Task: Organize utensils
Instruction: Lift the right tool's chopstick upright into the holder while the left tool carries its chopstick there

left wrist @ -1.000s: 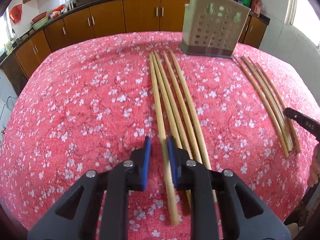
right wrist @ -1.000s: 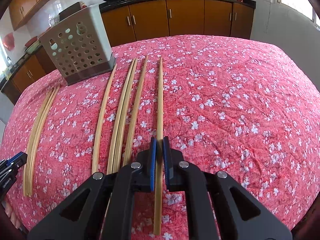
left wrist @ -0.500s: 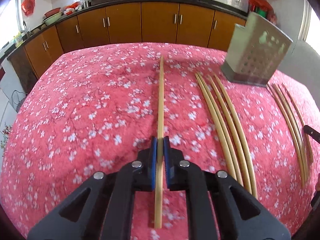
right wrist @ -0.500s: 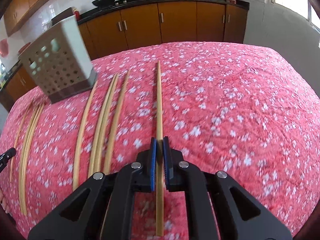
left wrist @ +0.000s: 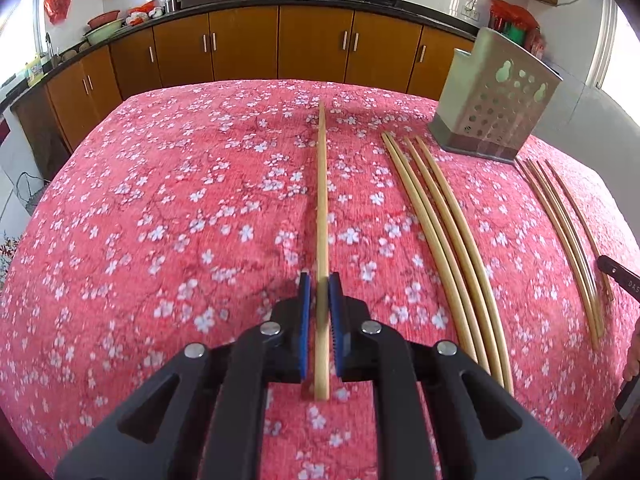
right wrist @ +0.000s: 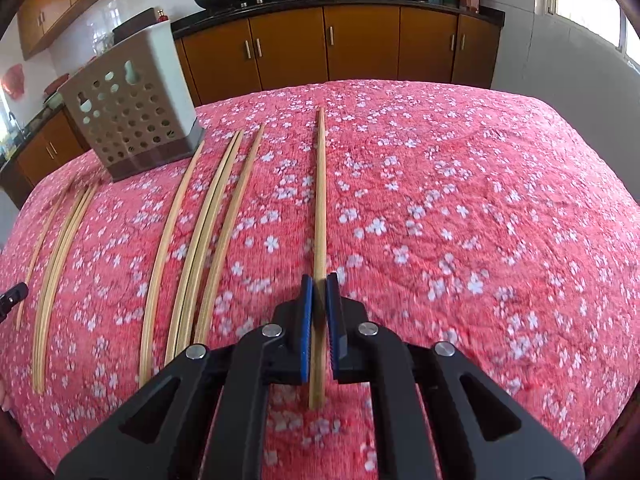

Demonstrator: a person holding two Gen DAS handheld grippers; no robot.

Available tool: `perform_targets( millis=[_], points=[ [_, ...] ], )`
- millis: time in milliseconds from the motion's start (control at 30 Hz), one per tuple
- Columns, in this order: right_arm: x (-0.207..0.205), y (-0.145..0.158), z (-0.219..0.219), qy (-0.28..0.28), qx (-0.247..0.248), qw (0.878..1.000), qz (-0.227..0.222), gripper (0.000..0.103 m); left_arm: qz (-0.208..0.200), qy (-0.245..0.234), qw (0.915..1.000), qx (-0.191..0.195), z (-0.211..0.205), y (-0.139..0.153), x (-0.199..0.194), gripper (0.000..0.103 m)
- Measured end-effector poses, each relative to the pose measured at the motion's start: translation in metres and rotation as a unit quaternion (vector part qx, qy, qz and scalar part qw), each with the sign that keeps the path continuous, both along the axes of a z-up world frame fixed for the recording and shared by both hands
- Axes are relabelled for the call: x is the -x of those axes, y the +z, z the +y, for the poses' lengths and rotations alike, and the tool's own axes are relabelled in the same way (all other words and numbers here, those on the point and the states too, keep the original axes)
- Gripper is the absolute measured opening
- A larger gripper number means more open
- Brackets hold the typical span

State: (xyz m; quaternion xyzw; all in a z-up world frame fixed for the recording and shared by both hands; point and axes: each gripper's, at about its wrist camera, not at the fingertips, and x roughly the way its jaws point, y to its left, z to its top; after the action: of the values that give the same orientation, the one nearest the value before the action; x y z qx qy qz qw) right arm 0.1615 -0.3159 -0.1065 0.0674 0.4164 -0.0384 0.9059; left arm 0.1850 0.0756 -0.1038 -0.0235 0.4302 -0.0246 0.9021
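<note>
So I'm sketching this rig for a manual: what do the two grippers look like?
Both match. The left gripper and right gripper have matte black linkage arms with triangular cutouts, silver pivot rivets, and black fingers faced with ribbed blue pads. No cables or sleeves show.

Your left gripper (left wrist: 319, 296) enters its view from 6 o'clock, pointing toward 12 and pitched downward, its two blue-padded jaws nearly together and pinching a chopstick (left wrist: 322, 216) between the pads. Your right gripper (right wrist: 318, 294) is posed the same way, from 6 toward 12, tilted down, its pads clamped on a second chopstick (right wrist: 319, 208). Each gripper's tip shows at the other view's edge, around 3 and 9 o'clock.
</note>
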Motion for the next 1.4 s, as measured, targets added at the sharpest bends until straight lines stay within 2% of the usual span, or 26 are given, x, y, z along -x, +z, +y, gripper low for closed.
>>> perform_targets(
  millis=[200, 300, 500, 700, 800, 967, 1067, 1233, 1333, 1400],
  points=[
    [0.002, 0.006, -0.003, -0.008, -0.007, 1.000, -0.004, 0.008, -0.001, 0.000, 0.9999, -0.011, -0.002, 0.000, 0.002, 0.008],
    [0.009, 0.029, -0.007, -0.011, -0.006, 0.999, -0.043, 0.008, -0.011, -0.002, 0.9998, -0.014, 0.000, 0.010, 0.006, 0.008],
    [0.020, 0.088, -0.021, -0.028, -0.014, 0.991, -0.133, 0.008, -0.096, 0.005, 0.9954, 0.001, 0.007, 0.071, 0.014, 0.008],
    [0.020, 0.124, -0.027, -0.039, -0.022, 0.981, -0.188, 0.008, -0.169, 0.023, 0.9849, 0.028, 0.014, 0.127, 0.014, 0.008],
    [0.018, 0.133, -0.028, -0.039, -0.021, 0.978, -0.202, 0.008, -0.187, 0.027, 0.9816, 0.030, 0.014, 0.143, 0.010, 0.008],
    [0.000, 0.157, -0.024, -0.033, -0.014, 0.974, -0.223, 0.008, -0.210, 0.026, 0.9772, 0.011, 0.006, 0.166, -0.002, 0.008],
    [-0.003, 0.188, -0.019, -0.025, -0.024, 0.965, -0.260, 0.008, -0.233, 0.025, 0.9719, 0.017, 0.002, 0.187, -0.006, 0.008],
    [-0.004, 0.252, -0.002, 0.001, -0.050, 0.937, -0.345, 0.008, -0.289, 0.011, 0.9559, 0.049, -0.012, 0.240, -0.010, 0.008],
    [-0.004, 0.277, 0.012, 0.015, -0.069, 0.918, -0.390, 0.008, -0.314, -0.012, 0.9468, 0.072, -0.029, 0.265, -0.013, 0.008],
    [-0.009, 0.285, 0.023, 0.021, -0.075, 0.910, -0.407, 0.008, -0.322, -0.026, 0.9430, 0.079, -0.044, 0.274, -0.015, 0.008]
  ],
)
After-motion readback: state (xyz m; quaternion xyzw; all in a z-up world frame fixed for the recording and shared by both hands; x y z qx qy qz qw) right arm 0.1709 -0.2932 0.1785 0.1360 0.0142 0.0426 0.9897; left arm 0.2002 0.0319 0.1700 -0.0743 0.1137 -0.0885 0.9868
